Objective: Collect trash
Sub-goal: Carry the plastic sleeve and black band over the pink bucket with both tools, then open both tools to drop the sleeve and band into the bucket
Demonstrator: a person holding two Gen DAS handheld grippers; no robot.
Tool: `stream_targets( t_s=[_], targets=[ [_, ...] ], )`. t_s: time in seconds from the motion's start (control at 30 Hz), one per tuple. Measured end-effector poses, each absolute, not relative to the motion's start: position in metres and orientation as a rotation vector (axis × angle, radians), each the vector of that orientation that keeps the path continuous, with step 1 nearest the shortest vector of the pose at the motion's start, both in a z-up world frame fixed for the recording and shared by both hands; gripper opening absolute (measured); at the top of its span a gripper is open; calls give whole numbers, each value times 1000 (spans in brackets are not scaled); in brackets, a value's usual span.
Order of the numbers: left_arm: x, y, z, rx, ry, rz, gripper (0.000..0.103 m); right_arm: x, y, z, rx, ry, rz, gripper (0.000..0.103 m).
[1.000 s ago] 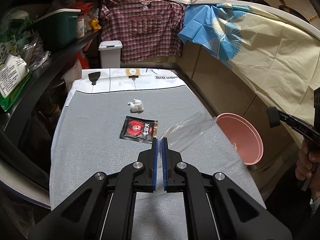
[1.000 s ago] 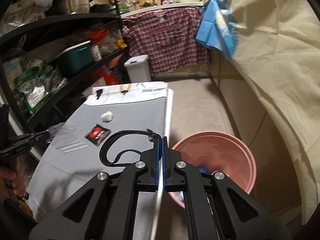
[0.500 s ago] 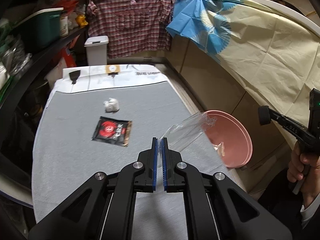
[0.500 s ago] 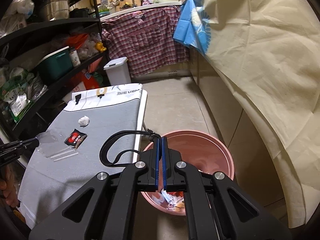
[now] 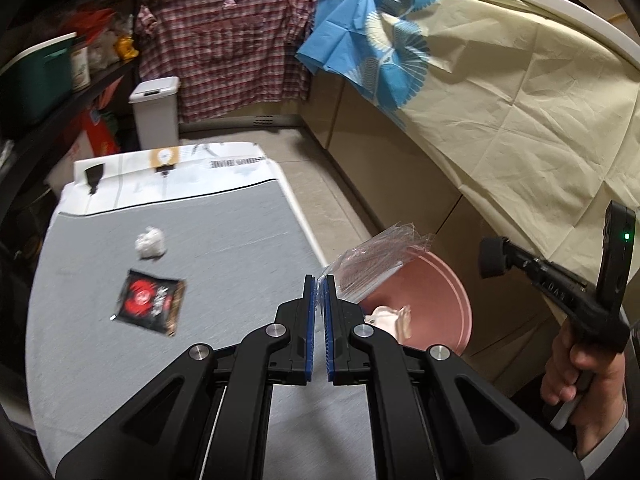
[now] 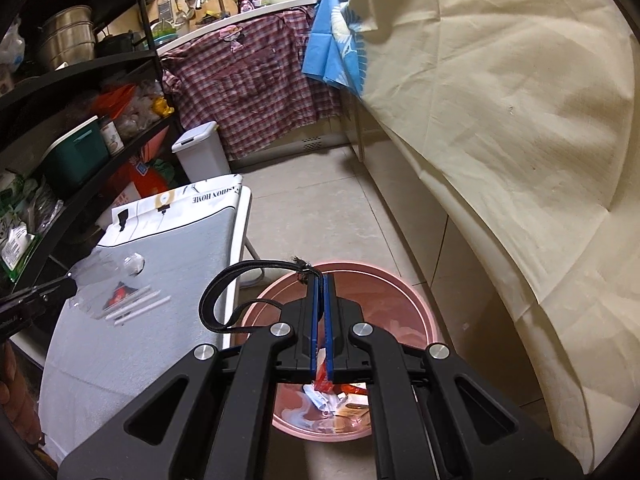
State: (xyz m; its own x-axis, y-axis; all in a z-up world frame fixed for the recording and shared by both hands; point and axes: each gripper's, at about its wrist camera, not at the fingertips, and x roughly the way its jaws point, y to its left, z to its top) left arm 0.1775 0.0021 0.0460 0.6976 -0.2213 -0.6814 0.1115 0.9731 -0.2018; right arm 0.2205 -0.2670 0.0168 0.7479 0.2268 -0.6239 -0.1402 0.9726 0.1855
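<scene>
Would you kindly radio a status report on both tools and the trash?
Left tool shut on clear wrapper. Right tool shut on black strap, over pink bin. Packet and tissue remain.

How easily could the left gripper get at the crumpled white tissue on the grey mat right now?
Probably not yet: the left gripper is shut on a clear plastic wrapper. Otherwise the path over the mat to the tissue looks clear.
</scene>
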Motion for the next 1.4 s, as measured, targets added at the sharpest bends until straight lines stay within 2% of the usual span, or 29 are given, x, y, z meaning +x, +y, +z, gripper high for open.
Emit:
stream_targets(
  t_s=[0.53,0.97,1.07,1.17,1.2,1.3,1.4],
  targets=[
    [239,-68,30,-121,817,-214,4,240,-274,6,149,729,160,3],
    [265,-93,8,-102,876,-223,4,249,-273,-4,150,765,142,4],
    [269,-95,3,-110,897,-233,5,250,-273,-5,149,771,131,7],
    [271,-98,-1,-100,920,-240,17,252,-275,-8,152,787,118,14],
    [270,-98,-1,-101,919,-245,23,252,-275,-8,156,787,114,20],
    [268,-96,-1,-105,916,-251,24,252,-276,-8,156,787,105,37],
    [265,-93,0,-114,910,-250,24,252,-276,-8,155,787,105,38]
  ],
)
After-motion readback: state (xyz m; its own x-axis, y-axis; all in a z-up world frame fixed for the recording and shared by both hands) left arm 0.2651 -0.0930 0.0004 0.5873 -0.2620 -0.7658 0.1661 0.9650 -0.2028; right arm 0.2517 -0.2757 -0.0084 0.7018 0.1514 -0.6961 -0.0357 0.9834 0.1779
